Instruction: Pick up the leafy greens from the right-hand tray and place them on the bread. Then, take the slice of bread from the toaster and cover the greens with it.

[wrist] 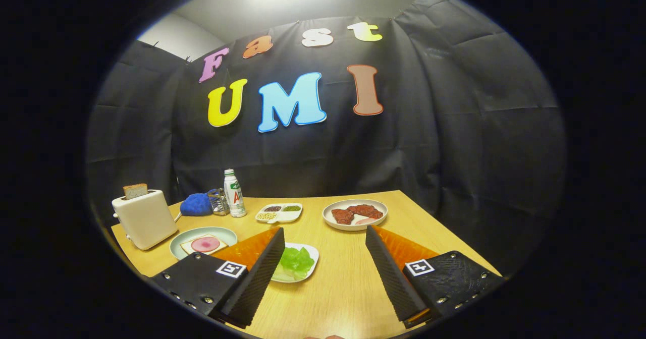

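Your tool (323,258) hangs wide open, empty, above the tabletop (343,288) — leafy greens (295,261) just beside its left finger, ready for the pick.

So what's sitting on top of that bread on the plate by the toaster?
A round pink slice of meat lies on the bread. The hand-held gripper is open above the table.

The wooden table (348,283) carried a toaster (145,219) at its left edge, with a plate (203,242) just beside it. Along the far edge stood a blue cloth (196,204), a glass (218,201), a bottle (234,193), a divided dish (279,212) and a plate of meat (355,214) — the small tray of greens (296,263) lay nearer the middle.
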{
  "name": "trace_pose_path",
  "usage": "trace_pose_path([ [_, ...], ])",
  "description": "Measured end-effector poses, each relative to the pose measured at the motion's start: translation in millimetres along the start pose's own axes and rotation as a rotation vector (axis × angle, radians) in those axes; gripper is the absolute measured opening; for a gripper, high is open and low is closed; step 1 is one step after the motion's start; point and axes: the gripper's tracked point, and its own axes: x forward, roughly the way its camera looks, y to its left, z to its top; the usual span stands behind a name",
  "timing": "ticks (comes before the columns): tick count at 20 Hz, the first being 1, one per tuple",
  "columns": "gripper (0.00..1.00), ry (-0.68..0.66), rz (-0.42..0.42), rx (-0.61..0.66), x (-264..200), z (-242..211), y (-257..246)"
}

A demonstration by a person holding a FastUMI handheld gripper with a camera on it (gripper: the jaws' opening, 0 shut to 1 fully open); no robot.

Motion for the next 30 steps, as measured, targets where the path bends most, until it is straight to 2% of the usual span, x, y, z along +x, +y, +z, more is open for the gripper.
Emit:
trace_pose_path([
  [7, 0.99, 0.14, 0.063, -0.027, 23, -46, 48],
  [10, 0.99, 0.162, 0.043, -0.065, 33, -57, 54],
  [13, 0.99, 0.196, 0.036, -0.05, 40, -68, 60],
  [16, 0.97, 0.263, -0.01, -0.07, 52, -85, 56],
  [17, 0.75, 0.295, -0.011, -0.08, 53, -92, 56],
  [18, 0.65, 0.313, -0.026, -0.072, 56, -96, 53],
  [19, 0.33, 0.33, -0.003, -0.043, 58, -99, 58],
  [20, 0.23, 0.337, 0.022, 0.003, 58, -97, 62],
  [21, 0.07, 0.332, 0.049, 0.023, 58, -96, 67],
  [26, 0.07, 0.179, 0.107, -0.028, 48, -56, 74],
  [27, 0.0, 0.159, 0.111, -0.059, 45, -50, 78],
  [30, 0.0, 0.112, 0.12, -0.105, 45, -34, 88],
])
